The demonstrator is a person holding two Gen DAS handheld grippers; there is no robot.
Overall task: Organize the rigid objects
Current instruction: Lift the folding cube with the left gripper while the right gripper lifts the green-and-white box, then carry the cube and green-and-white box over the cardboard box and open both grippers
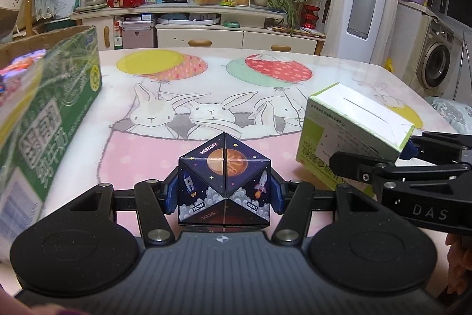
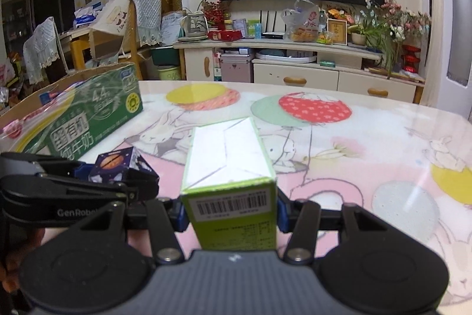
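Observation:
My left gripper (image 1: 224, 191) is shut on a dark blue space-print cube (image 1: 223, 182), with its blue pads on the cube's two sides, above the table. The cube also shows in the right wrist view (image 2: 118, 164). My right gripper (image 2: 230, 214) is shut on a green-and-white carton (image 2: 228, 167), held lengthwise above the table. The carton shows at the right in the left wrist view (image 1: 351, 129), with the right gripper's black fingers (image 1: 368, 170) around it. The two grippers are side by side, left one nearer the big box.
An open green cardboard milk box (image 1: 50, 120) stands at the table's left edge, with a plastic bag inside; it also shows in the right wrist view (image 2: 94, 114). The table (image 1: 206, 73) has a bunny-and-balloon cover. A TV cabinet (image 1: 206, 19) stands behind it.

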